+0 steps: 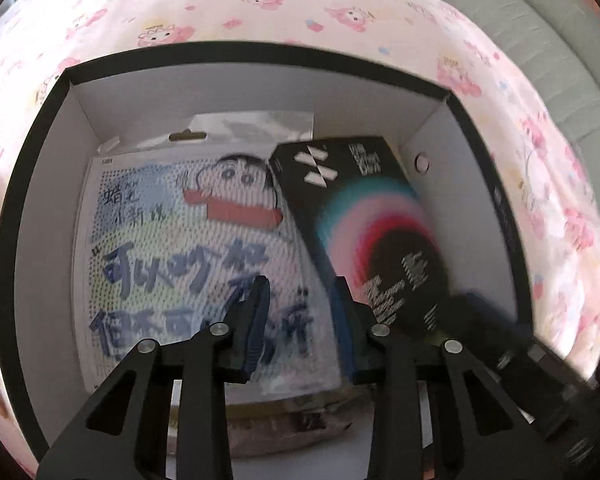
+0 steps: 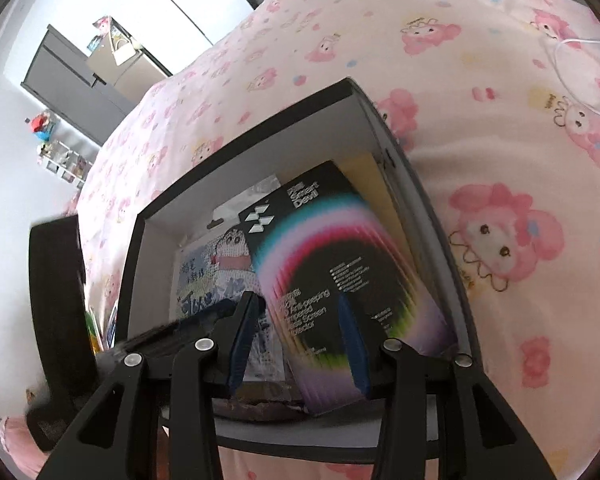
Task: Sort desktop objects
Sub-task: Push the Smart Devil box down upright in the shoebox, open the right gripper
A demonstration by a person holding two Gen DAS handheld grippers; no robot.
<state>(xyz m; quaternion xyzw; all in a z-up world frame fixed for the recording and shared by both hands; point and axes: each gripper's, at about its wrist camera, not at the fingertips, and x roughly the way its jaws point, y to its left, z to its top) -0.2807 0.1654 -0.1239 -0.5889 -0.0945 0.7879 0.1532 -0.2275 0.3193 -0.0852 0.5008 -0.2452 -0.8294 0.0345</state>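
A black box with white inner walls (image 1: 48,184) sits on a pink cartoon-print bedsheet; it also shows in the right wrist view (image 2: 156,216). Inside lie a cartoon-printed flat packet (image 1: 160,248) (image 2: 204,276) and a black rainbow-arc screen protector box (image 1: 372,236) (image 2: 340,264), tilted against the box's right wall. My left gripper (image 1: 302,296) is open above the packet and holds nothing. My right gripper (image 2: 298,312) is open, its jaws standing either side of the rainbow box's lower part; I cannot tell whether they touch it. The right gripper shows blurred in the left wrist view (image 1: 512,344).
The pink bedsheet (image 2: 460,140) surrounds the box. A grey headboard or cushion (image 1: 520,20) lies at the far right. A white cable (image 2: 580,76) lies on the sheet. A dark cabinet (image 2: 72,80) stands by the wall at the left. The left gripper shows as a black shape (image 2: 60,312).
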